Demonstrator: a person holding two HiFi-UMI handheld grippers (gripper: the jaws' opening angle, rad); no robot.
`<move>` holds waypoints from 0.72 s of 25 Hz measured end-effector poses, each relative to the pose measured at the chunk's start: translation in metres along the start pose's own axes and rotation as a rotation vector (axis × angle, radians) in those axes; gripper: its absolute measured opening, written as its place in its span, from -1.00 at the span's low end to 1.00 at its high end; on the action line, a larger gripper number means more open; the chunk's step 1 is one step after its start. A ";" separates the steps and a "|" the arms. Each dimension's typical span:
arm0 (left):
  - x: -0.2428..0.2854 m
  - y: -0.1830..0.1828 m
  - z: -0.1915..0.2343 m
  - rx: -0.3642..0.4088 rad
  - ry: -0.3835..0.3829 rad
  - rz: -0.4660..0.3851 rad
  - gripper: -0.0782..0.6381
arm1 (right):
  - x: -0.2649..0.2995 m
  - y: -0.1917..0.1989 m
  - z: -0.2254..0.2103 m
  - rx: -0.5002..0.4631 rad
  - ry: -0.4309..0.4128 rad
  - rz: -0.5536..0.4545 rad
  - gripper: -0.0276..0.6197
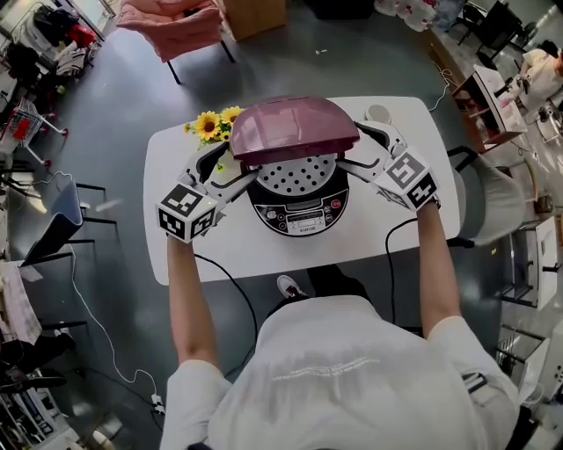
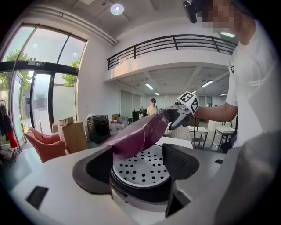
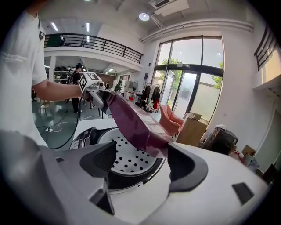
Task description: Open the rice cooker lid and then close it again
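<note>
A black and silver rice cooker [image 1: 302,209] stands in the middle of the white table [image 1: 198,250]. Its purple lid [image 1: 295,128] is raised and tilted up, showing the perforated white inner plate [image 1: 297,175]. My left gripper [image 1: 236,172] reaches in at the lid's left side and my right gripper [image 1: 359,153] at its right side. In the left gripper view the lid [image 2: 140,134] slants up between the wide jaws of the left gripper [image 2: 138,165], with no pad pressing on it. In the right gripper view the lid's edge [image 3: 136,123] hangs between the spread jaws of the right gripper [image 3: 142,160].
Yellow sunflowers [image 1: 215,122] lie behind the cooker at the left, and a small white round object [image 1: 378,112] sits at the back right. Black cables [image 1: 224,279] run off the table's front. A pink chair [image 1: 171,26] stands beyond the table and a grey chair [image 1: 479,202] at its right.
</note>
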State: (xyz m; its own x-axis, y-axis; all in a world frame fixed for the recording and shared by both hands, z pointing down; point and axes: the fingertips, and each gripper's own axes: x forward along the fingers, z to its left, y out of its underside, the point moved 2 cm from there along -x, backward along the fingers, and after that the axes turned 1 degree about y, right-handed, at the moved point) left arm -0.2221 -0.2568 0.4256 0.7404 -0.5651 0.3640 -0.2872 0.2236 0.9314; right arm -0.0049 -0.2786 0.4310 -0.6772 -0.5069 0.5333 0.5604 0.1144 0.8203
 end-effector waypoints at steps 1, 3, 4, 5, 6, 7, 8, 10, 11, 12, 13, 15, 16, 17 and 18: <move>0.000 0.004 -0.004 -0.010 0.012 0.001 0.23 | -0.001 0.003 0.004 0.009 -0.013 0.002 0.23; -0.001 0.010 -0.010 -0.040 0.036 -0.005 0.27 | -0.001 0.010 0.012 0.027 -0.032 0.003 0.26; -0.001 0.013 -0.012 -0.053 0.044 -0.009 0.28 | 0.000 0.014 0.014 0.035 -0.037 0.002 0.27; -0.001 0.015 -0.013 -0.064 0.049 -0.011 0.29 | 0.001 0.016 0.015 0.047 -0.041 -0.002 0.29; -0.001 0.016 -0.014 -0.073 0.052 -0.013 0.31 | 0.001 0.018 0.017 0.065 -0.045 -0.010 0.31; -0.001 0.017 -0.016 -0.081 0.053 -0.016 0.32 | 0.000 0.018 0.018 0.088 -0.049 -0.019 0.32; -0.002 0.018 -0.017 -0.091 0.056 -0.019 0.33 | 0.000 0.019 0.020 0.113 -0.055 -0.031 0.33; -0.002 0.018 -0.019 -0.114 0.064 -0.027 0.34 | -0.001 0.018 0.022 0.169 -0.074 -0.053 0.35; -0.002 0.018 -0.020 -0.129 0.070 -0.030 0.35 | -0.002 0.018 0.023 0.199 -0.091 -0.061 0.36; -0.003 0.019 -0.020 -0.148 0.078 -0.034 0.36 | -0.002 0.018 0.024 0.230 -0.110 -0.065 0.41; -0.003 0.019 -0.021 -0.167 0.084 -0.039 0.38 | -0.002 0.018 0.025 0.256 -0.126 -0.068 0.43; -0.002 0.020 -0.023 -0.193 0.089 -0.047 0.40 | -0.003 0.019 0.026 0.292 -0.145 -0.072 0.45; -0.002 0.021 -0.024 -0.198 0.089 -0.047 0.40 | -0.003 0.019 0.027 0.305 -0.149 -0.073 0.46; -0.002 0.023 -0.025 -0.201 0.089 -0.045 0.40 | -0.003 0.020 0.028 0.315 -0.151 -0.074 0.46; -0.002 0.024 -0.026 -0.206 0.089 -0.044 0.41 | -0.002 0.021 0.029 0.321 -0.151 -0.073 0.46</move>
State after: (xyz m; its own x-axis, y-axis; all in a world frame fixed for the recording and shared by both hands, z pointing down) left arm -0.2146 -0.2297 0.4476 0.8026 -0.5077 0.3132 -0.1306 0.3629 0.9227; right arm -0.0053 -0.2498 0.4532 -0.7863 -0.3943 0.4757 0.3460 0.3569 0.8677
